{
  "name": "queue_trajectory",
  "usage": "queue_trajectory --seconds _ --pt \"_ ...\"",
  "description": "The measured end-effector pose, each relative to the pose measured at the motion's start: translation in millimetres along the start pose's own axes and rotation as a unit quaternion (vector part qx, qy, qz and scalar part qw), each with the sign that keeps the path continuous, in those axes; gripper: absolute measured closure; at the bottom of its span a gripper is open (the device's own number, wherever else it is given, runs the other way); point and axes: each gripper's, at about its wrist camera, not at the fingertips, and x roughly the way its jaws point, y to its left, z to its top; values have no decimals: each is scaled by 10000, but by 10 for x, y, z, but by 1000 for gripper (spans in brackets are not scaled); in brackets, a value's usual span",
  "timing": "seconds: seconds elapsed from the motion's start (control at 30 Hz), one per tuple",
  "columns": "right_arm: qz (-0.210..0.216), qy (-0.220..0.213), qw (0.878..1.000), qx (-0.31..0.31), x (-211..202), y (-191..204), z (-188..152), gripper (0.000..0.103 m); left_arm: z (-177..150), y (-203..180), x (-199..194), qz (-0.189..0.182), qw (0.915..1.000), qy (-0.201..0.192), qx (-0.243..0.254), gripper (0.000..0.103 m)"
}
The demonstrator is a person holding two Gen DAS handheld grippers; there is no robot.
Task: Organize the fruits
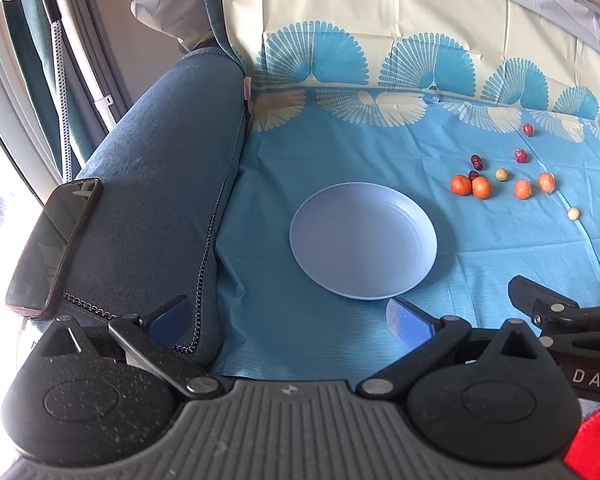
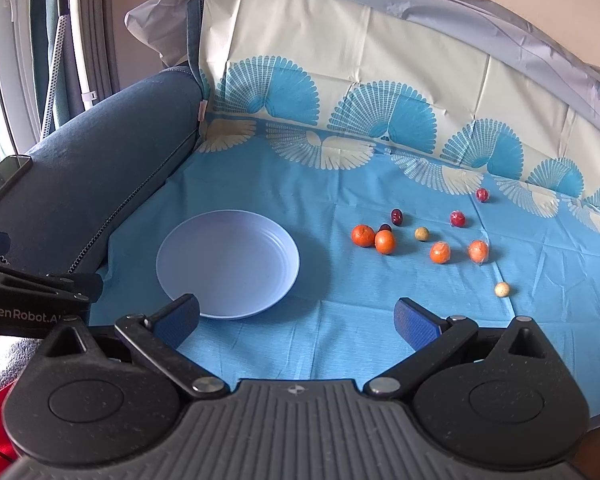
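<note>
A pale lilac plate [image 1: 420, 248] [image 2: 172, 256] lies bare on the blue cloth. To its right lie several small oranges [image 1: 460, 185] [image 2: 363, 235], several dark red fruits [image 1: 476, 162] [image 2: 397, 217] and two beige balls [image 1: 501, 175] [image 2: 422, 234]. Two oranges look wrapped in clear film. My left gripper [image 1: 288, 320] is open and empty, low in front of the plate. My right gripper [image 2: 296, 318] is open and empty, just in front of the plate, its left fingertip over the rim. The right gripper also shows at the right edge of the left wrist view [image 1: 572, 276].
A blue sofa armrest [image 1: 160, 168] [image 2: 80, 160] rises left of the plate, with a black phone [image 1: 52, 244] on it. The cloth runs up the sofa back [image 2: 340, 60]. A window is at the far left. The left gripper's body [image 2: 32, 296] sits at the right wrist view's left edge.
</note>
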Motion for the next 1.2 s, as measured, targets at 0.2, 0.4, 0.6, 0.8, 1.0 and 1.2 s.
queue_trajectory --seconds 0.2,0.4,0.6,0.8,1.0,1.2 --pt "5 26 10000 17 23 -2 -10 1 -1 1 43 -38 10000 84 -36 0" --pt "-5 69 10000 28 55 -4 -16 1 13 5 75 -52 9999 109 -13 0" --pt "-10 73 10000 23 63 -2 -16 1 2 -9 73 -46 9999 112 2 0" --pt "-10 68 10000 19 64 -1 -13 1 7 -6 60 -31 10000 95 6 0" --pt "-12 67 10000 4 70 2 -12 1 12 -6 52 -19 10000 85 8 0" --pt "-9 76 10000 -7 64 3 12 1 17 6 49 -16 10000 88 4 0"
